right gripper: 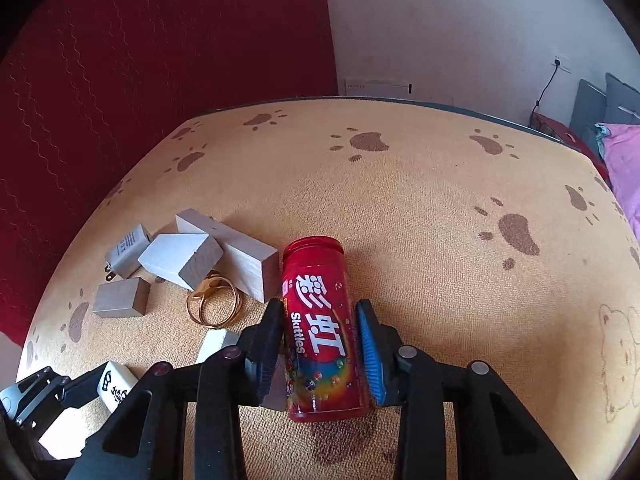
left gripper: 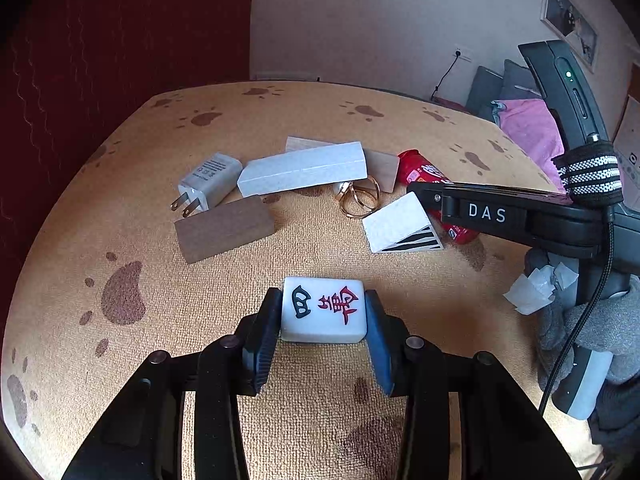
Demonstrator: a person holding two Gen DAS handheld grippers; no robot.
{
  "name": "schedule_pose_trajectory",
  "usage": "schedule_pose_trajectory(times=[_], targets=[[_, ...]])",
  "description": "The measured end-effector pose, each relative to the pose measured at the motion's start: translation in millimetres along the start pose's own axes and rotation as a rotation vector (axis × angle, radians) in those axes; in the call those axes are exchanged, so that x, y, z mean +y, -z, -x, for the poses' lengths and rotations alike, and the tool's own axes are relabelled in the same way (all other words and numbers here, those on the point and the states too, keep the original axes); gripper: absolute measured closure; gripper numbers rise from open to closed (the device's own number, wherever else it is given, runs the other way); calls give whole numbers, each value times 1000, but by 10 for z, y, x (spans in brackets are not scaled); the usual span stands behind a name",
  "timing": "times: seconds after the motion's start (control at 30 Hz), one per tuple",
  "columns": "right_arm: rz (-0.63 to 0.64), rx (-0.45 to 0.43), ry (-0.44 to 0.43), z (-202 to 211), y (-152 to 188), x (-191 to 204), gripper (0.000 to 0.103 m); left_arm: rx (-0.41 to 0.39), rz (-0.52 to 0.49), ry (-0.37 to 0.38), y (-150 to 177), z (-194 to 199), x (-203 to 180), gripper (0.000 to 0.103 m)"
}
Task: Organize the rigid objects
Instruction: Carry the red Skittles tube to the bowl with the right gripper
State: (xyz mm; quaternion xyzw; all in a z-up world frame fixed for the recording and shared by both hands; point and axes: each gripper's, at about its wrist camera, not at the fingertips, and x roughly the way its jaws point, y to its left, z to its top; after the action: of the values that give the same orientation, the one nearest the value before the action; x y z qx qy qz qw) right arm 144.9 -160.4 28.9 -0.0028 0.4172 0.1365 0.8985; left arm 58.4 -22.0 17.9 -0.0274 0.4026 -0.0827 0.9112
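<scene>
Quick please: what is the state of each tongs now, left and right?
Left tongs: closed on the mahjong tile.
Right tongs: closed on the red Skittles bottle, which lies on the table.

"Skittles" on red can — "DAS" on gripper

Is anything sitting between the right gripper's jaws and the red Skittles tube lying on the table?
Nothing visible does. The right gripper has the red plastic Skittles tube lying directly between its black and blue pads, which appear pressed against its sides. The gold ring and pale wooden block lie off to the left, outside the jaws.
</scene>
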Motion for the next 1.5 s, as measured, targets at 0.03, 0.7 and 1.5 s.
schedule_pose_trajectory(times=[0.03,0.7,1.5], targets=[[-1,-3,0,17,6,-5,65,-1,0,1,0,2,2,62],[-123,-63,-22,657,479,-314,65,-5,-44,62,66,166,-195,62],[-365,-161,129,1524,1179,-1255,65,-16,-197,153,145,418,-1006,62]])
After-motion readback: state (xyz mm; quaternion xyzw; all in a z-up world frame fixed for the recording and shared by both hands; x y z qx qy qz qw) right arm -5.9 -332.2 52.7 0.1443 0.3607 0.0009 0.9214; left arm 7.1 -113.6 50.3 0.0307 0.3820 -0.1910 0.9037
